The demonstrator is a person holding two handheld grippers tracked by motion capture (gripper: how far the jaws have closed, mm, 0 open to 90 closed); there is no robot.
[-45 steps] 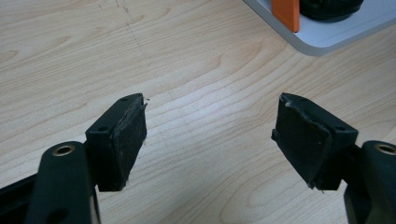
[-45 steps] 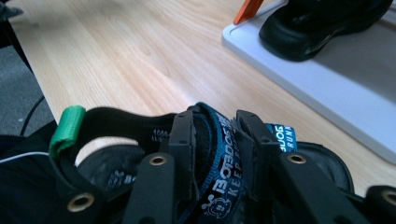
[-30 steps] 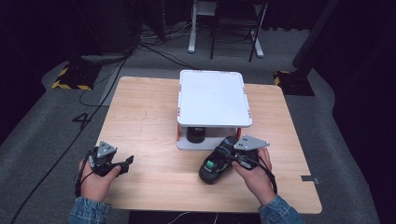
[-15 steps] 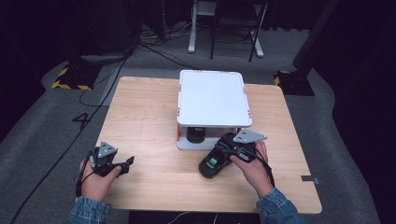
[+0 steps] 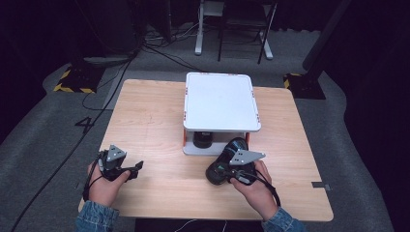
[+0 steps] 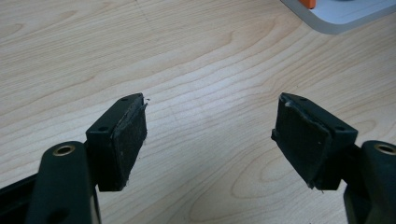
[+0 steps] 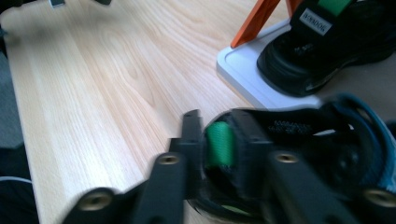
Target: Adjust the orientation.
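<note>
Black shoe lies on the tabletop just in front of the white two-tier rack, long axis diagonal, far end toward the rack's lower shelf. Right tongs clamped on the shoe's collar at the green lining. Second black shoe sits on the lower shelf. Left tongs wide open, empty, over bare wood.

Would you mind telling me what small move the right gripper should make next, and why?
Probably carry the black shoe forward onto the lower shelf, beside the shoe already there. The right gripper looks shut on the near shoe's green-lined collar, just in front of the rack; the left gripper hangs open, idle.
</note>
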